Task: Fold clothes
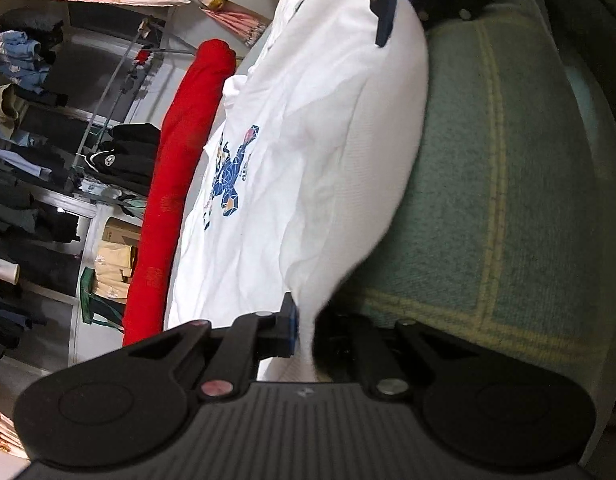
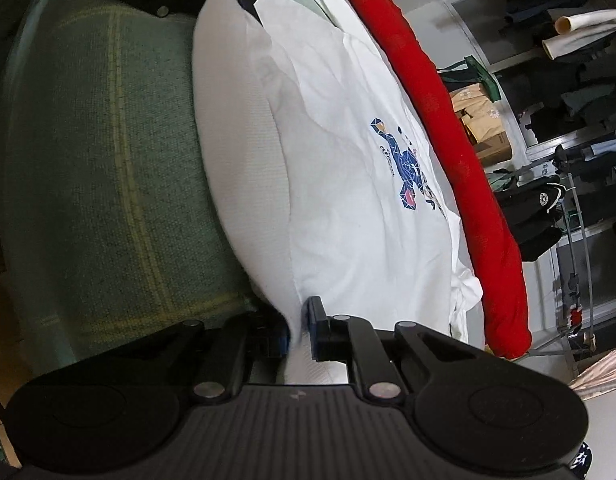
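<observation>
Both grippers, left point(image 1: 304, 332) and right point(image 2: 298, 334), are clamped on the shirt point(image 1: 308, 140) edge, apparently firmly; lift evenly toward the red roll point(image 1: 176, 184) at frame left.

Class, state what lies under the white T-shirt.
The white T-shirt lies on a green checked cover, visible beside it. What is beneath the shirt's middle is covered, so unseen.

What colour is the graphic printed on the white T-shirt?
Mostly blue, faceted, with small pink and orange patches, on the white T-shirt; the graphic shows best in the right wrist view.
</observation>
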Action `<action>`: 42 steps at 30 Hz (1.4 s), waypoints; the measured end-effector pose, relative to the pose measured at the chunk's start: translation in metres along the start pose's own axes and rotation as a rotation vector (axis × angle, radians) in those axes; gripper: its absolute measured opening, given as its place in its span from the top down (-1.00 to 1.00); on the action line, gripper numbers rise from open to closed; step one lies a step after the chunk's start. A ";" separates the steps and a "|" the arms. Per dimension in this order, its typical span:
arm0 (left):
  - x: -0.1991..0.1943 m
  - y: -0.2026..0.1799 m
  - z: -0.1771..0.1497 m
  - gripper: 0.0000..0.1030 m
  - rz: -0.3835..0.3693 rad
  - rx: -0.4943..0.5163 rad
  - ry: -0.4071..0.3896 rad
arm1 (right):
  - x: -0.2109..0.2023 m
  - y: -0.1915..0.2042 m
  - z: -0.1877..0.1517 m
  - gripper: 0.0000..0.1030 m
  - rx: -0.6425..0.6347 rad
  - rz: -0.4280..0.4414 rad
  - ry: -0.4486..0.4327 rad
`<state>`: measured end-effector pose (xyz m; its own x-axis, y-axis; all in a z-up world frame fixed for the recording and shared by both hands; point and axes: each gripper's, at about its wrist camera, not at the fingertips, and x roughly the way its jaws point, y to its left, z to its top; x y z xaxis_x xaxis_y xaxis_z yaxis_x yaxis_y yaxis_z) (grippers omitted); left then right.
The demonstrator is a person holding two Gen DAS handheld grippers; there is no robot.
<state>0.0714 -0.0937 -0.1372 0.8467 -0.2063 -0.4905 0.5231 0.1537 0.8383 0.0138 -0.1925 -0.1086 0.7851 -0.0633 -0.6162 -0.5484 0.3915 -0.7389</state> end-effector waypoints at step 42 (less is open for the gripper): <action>-0.071 -0.008 -0.013 0.91 -0.097 0.069 0.012 | -0.052 -0.011 0.004 0.74 -0.156 0.333 -0.059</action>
<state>0.0083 -0.0672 -0.1118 0.7937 -0.2050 -0.5728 0.5952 0.0669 0.8008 -0.0204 -0.1897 -0.0673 0.5687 0.0990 -0.8166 -0.8105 0.2370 -0.5357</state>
